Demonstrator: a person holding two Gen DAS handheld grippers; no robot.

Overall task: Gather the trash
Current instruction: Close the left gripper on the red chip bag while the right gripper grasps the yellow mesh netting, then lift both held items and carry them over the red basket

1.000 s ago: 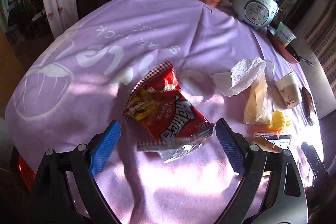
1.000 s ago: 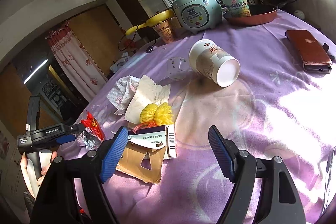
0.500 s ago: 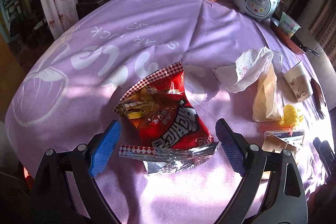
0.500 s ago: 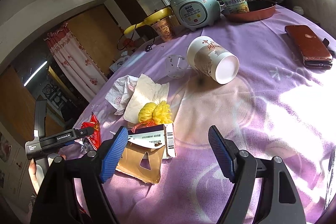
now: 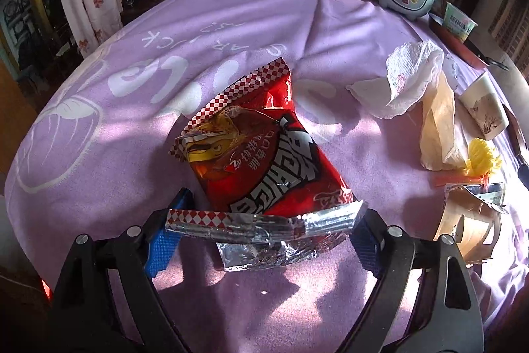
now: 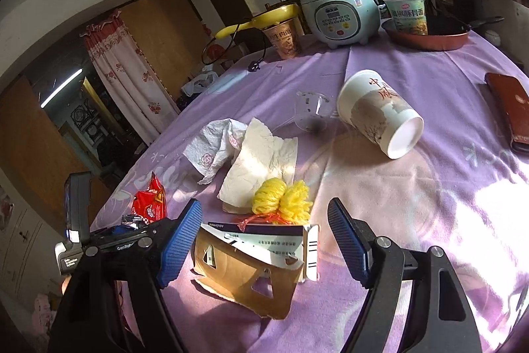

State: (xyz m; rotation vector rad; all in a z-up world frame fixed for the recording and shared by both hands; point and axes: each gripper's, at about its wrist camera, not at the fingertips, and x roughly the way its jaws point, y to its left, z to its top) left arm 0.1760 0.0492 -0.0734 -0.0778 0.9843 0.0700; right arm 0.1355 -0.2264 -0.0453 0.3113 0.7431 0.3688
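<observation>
A red snack bag [image 5: 261, 161] lies on the purple tablecloth [image 5: 205, 32]; its torn foil end sits between the open jaws of my left gripper [image 5: 264, 237]. The bag also shows small in the right wrist view [image 6: 148, 204]. My right gripper [image 6: 264, 240] is open, its jaws either side of a torn cardboard box [image 6: 254, 257]. Beyond it lie yellow yarn [image 6: 282, 200], crumpled tissues [image 6: 251, 151], a tipped paper cup [image 6: 380, 111] and a clear plastic cup [image 6: 310, 114].
At the table's far side stand a rice cooker [image 6: 340, 9], noodle cups [image 6: 284, 37], a red pan [image 6: 429, 35] and a yellow pan. A brown wallet [image 6: 510, 108] lies at the right. The left gripper's body [image 6: 109, 240] shows at the table's left edge.
My left gripper has moved forward and lower, so the bag's foil end now lies between its jaws. My right gripper has shifted slightly closer to the cardboard box.
</observation>
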